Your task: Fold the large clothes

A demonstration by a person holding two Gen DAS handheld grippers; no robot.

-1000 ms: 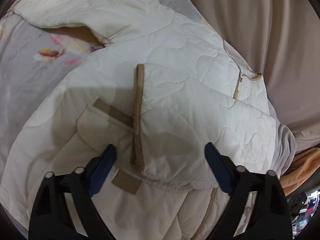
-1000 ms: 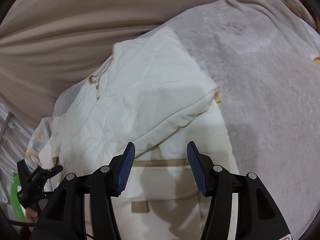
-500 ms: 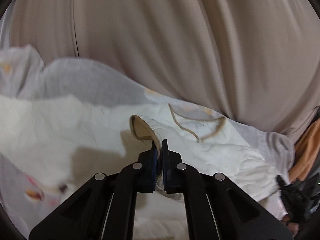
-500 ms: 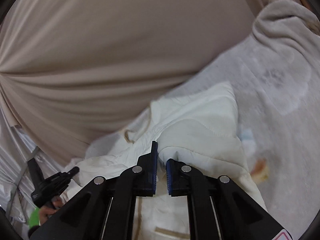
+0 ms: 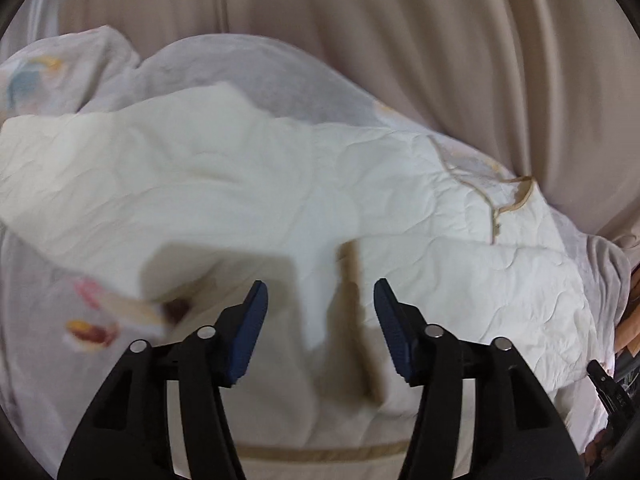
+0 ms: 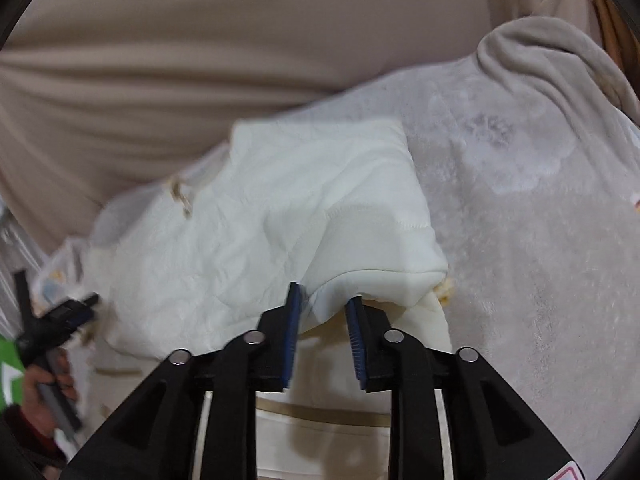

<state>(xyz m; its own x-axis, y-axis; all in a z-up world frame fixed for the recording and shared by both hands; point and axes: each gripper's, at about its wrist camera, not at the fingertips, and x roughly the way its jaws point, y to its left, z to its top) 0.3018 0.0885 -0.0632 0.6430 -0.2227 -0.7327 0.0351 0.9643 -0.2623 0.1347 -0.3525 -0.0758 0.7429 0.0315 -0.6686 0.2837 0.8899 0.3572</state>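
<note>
A cream quilted jacket [image 5: 280, 168] with tan trim lies on the bed, its sleeves laid over the body. My left gripper [image 5: 320, 284] hovers just above it with its jaws opening. Nothing is pinched between them, and a blurred tan-edged cuff [image 5: 352, 280] lies below the gap. In the right wrist view the jacket [image 6: 320, 184] shows a folded-over sleeve end. My right gripper [image 6: 324, 294] is opening too, and the rounded fold of that sleeve [image 6: 380, 280] still sits between its blue pads without being squeezed.
A beige curtain [image 5: 400, 40] hangs close behind the bed. A pale printed blanket [image 6: 520, 200] covers the mattress, with a grey plush throw [image 6: 540, 52] bunched at the far right. A hand holding the left gripper [image 6: 52, 328] shows at the left edge.
Half a second ago both grippers were shut on jacket fabric; now both have let go and stand open. The sleeves have been carried over the jacket's body, and both views have pulled back.
</note>
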